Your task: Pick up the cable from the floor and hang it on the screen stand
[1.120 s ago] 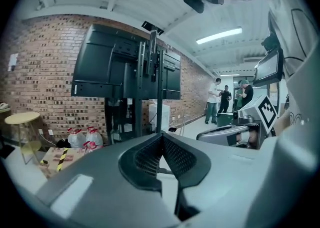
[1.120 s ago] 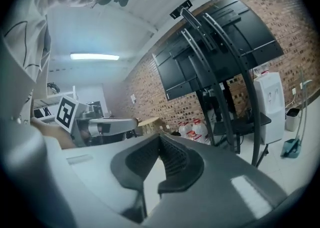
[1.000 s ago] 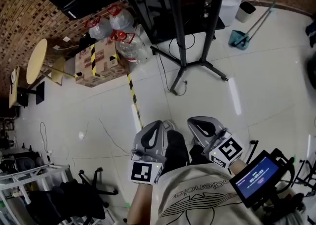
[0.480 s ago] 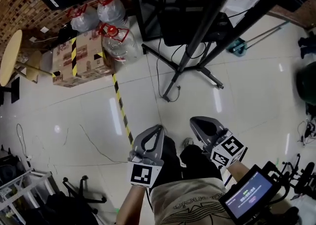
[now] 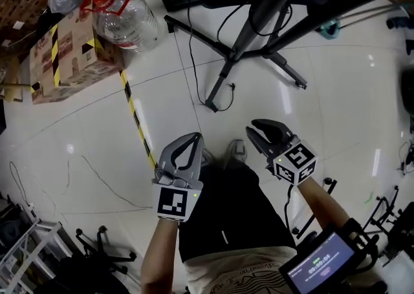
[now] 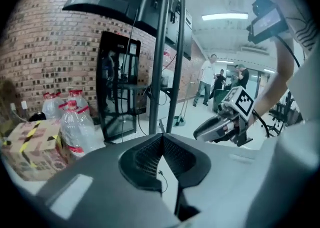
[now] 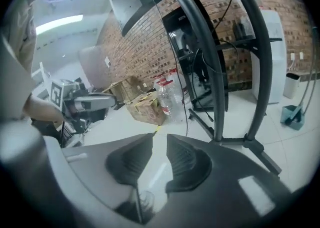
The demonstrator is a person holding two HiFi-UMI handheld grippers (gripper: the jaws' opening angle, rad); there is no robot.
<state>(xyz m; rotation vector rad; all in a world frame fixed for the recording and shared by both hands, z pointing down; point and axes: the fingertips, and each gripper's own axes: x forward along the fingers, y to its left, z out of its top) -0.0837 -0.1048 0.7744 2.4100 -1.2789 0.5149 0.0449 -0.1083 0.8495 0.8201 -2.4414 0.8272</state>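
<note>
A black cable (image 5: 218, 100) lies looped on the white floor beside a leg of the black screen stand (image 5: 255, 24); its loose end (image 5: 231, 86) points up. Both grippers hover over the floor short of it. My left gripper (image 5: 195, 136) is shut, its tips touching with nothing in them. In the left gripper view a thin bit of cable (image 6: 161, 173) shows on the floor below the joined tips, and the stand's post (image 6: 159, 61) rises ahead. My right gripper (image 5: 253, 128) has its jaws opening, with nothing between them; the right gripper view shows only floor in the gap (image 7: 159, 141).
A taped cardboard box (image 5: 61, 60) and big water bottles (image 5: 123, 20) stand at the far left. A yellow-black tape strip (image 5: 136, 115) runs across the floor. A thin wire (image 5: 103, 183) and a chair base (image 5: 103, 247) lie near left. People (image 6: 206, 79) stand far off.
The view has moved forward, so the stand's legs and the cable are nearer. Both grippers reach further out. The right gripper's jaws have parted; the left stays shut.
</note>
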